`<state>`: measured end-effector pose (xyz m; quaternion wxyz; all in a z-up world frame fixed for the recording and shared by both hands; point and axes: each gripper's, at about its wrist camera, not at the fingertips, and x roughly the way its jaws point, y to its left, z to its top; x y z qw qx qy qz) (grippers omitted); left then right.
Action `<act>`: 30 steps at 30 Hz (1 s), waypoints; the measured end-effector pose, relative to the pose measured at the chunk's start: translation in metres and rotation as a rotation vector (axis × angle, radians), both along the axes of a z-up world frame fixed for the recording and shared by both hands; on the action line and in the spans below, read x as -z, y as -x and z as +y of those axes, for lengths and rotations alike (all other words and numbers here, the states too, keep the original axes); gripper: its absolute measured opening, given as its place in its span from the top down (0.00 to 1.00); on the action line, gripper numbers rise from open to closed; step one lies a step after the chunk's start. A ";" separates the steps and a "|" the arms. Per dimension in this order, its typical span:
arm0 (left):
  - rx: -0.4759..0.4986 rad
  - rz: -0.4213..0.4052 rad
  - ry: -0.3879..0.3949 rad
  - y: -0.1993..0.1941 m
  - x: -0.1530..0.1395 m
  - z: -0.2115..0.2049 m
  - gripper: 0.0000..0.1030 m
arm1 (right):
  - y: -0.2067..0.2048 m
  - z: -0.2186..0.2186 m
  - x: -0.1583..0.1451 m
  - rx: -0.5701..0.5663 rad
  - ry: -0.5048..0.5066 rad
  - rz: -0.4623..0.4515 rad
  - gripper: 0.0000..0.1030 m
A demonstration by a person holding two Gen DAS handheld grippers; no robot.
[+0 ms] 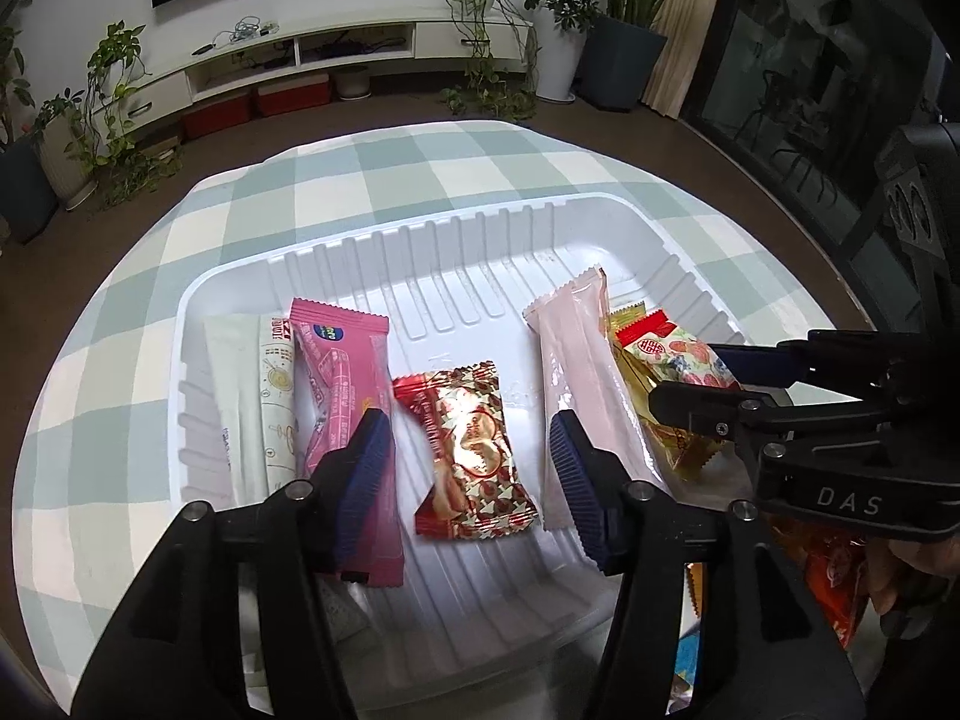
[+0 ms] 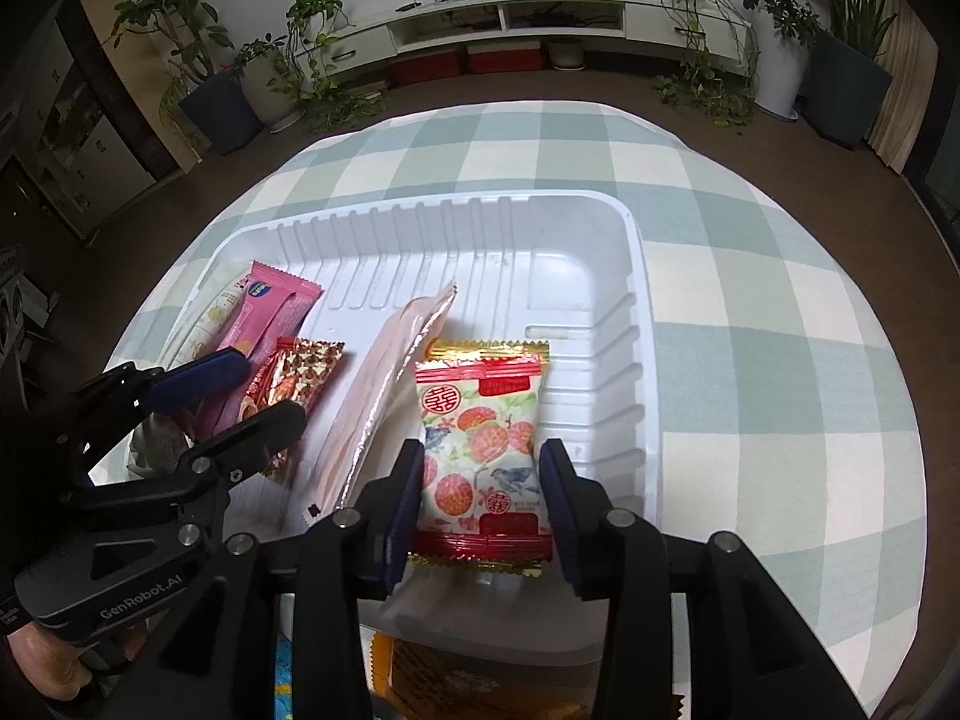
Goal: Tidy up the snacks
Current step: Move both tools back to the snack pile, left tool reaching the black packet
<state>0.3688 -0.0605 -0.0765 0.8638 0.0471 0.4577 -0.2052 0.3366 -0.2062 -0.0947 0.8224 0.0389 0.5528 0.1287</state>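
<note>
Several snacks are only half visible: below the near rim of the white tray (image 2: 636, 324) there are wrappers cut off by the gripper bodies, too hidden to identify. Inside the tray, a white packet (image 1: 246, 396) at the far left is partly covered by the pink bar (image 1: 342, 384), and a gold wrapper (image 1: 630, 324) peeks out from under the floral packet (image 2: 480, 450).

Left gripper (image 1: 468, 462) sits over the tray's middle, jaws apart, with the red-and-gold candy (image 1: 468, 444) lying loose between the pads, not pinched; it looks a bit blurred. The pale pink stick (image 1: 576, 372) lies just right of it, its near end behind the right pad.

Right gripper (image 2: 483, 498) is over the tray's right part, jaws open around the floral packet, pads just off its edges as far as one can tell. Tray sits on a checked cloth (image 2: 750, 300).
</note>
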 end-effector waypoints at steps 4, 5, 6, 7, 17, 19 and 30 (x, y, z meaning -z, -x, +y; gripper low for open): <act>-0.005 -0.020 0.017 0.011 -0.012 0.006 0.20 | 0.002 -0.005 -0.011 0.027 -0.015 -0.028 0.33; -0.004 -0.020 0.022 0.014 -0.015 0.007 0.15 | 0.004 -0.008 -0.016 0.040 -0.028 -0.036 0.31; 0.001 -0.024 0.029 0.019 -0.019 0.009 0.14 | 0.005 -0.011 -0.021 0.050 -0.041 -0.046 0.29; 0.005 -0.033 0.037 0.025 -0.024 0.012 0.10 | 0.008 -0.014 -0.027 0.059 -0.057 -0.059 0.26; 0.116 -0.082 0.105 0.112 -0.052 0.029 0.02 | 0.088 -0.049 -0.089 0.122 -0.234 -0.209 0.08; 0.127 -0.076 0.111 0.128 -0.049 0.033 0.02 | 0.109 -0.053 -0.088 0.126 -0.250 -0.204 0.08; 0.278 -0.009 0.040 0.214 -0.018 0.005 0.02 | 0.224 -0.073 -0.045 0.228 -0.323 -0.138 0.08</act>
